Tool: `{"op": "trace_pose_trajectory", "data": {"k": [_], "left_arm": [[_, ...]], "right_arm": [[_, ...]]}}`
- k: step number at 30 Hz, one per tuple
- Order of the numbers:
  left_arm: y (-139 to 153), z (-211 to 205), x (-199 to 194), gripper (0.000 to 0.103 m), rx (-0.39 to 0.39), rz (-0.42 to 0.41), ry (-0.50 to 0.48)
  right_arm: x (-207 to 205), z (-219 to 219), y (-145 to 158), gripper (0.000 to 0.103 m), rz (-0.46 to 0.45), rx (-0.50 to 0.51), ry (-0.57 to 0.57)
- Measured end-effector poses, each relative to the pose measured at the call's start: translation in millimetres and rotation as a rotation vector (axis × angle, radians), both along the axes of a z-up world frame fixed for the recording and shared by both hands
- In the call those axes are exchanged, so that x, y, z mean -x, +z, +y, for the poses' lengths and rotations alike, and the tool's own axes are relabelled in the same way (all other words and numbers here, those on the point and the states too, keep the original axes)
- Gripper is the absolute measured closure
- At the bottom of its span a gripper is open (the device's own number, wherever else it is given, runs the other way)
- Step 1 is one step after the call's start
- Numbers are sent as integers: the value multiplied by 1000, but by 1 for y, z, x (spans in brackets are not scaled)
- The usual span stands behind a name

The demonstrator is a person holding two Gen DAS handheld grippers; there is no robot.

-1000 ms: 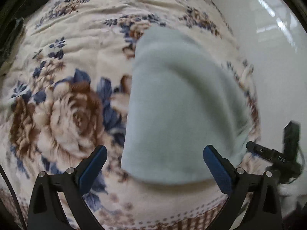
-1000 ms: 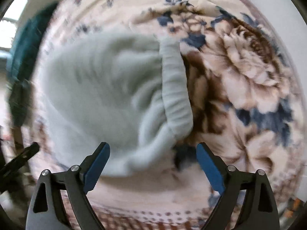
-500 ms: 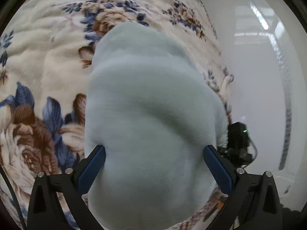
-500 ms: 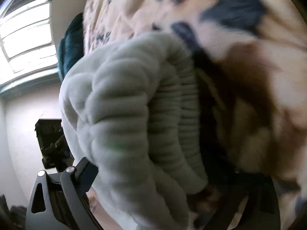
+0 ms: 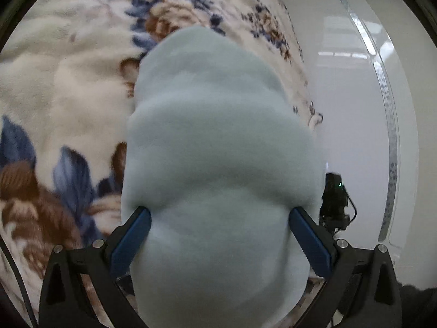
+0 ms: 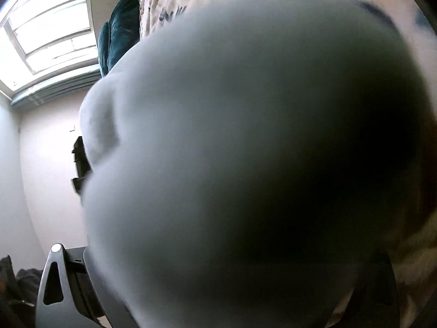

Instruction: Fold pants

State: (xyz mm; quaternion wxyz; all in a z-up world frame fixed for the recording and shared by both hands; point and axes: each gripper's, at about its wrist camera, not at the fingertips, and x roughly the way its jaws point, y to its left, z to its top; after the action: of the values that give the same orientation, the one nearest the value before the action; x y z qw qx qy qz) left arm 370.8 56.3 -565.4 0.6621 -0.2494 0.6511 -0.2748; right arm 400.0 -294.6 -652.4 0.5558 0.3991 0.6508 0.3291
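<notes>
The pale blue-green fleece pants point(image 5: 218, 136) lie as a thick folded bundle on the floral blanket point(image 5: 68, 95). My left gripper point(image 5: 218, 235) is open and straddles the near end of the bundle. Its blue pads point(image 5: 131, 240) stand at either side of the cloth without squeezing it. In the right wrist view the pants point(image 6: 245, 109) fill nearly the whole picture, blurred and right against the lens. Of my right gripper point(image 6: 215, 232) only one finger's base point(image 6: 57, 273) shows, set far out to the side. Its jaws stand wide and the cloth hides both tips.
The blanket covers the bed, whose edge runs along the right of the left wrist view beside a glossy white surface point(image 5: 355, 109). A black device point(image 5: 334, 202) sits by that edge. A teal cushion point(image 6: 120, 27) and a bright window point(image 6: 49, 27) show beyond the pants.
Both grippers have sunk and pushed in towards the pants. The bundle, earlier ahead of the left fingers, now lies between them. The cloth has come to cover the right view.
</notes>
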Motion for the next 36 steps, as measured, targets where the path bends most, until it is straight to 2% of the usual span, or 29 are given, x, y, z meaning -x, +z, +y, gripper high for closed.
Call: {"op": "trace_pose_trajectory", "data": {"k": [2,4,6,9,12,17,20,23,24,28,31,36], "left_arm": [[2,6,-1,0,12,13,-14],[9,13,5,0,-32,-4,-27],[6,23,11,0,-42,-3,-13],[-16,31,19,0,57,66,49],[-32,31,19,0,143,91,88],[-45,31,19,0,247,132,95],[-43,35,18,0,346,164,113],[-46,50,23,0,472,166,170],[-51,55,26,0,493,175,189],[-56,49,31,0,477,159,184],[-43,43,32,0,475,139,175],[-15,40,36,0,437,111,132]], "right_arm": [[-1,2,-1,0,2,-24,13],[-1,5,1,0,-6,-44,27],[0,6,1,0,-10,-42,35],[1,10,-3,0,-18,-26,44],[3,7,-9,0,0,-41,22],[4,7,-18,0,23,-52,5],[3,5,-22,0,27,-140,-54],[8,2,-18,0,-18,-282,-119],[11,4,-16,0,-42,-294,-124],[15,22,-27,0,-73,-174,-43],[15,22,-28,0,-68,-212,-53],[20,31,-9,0,-119,-209,-32]]}}
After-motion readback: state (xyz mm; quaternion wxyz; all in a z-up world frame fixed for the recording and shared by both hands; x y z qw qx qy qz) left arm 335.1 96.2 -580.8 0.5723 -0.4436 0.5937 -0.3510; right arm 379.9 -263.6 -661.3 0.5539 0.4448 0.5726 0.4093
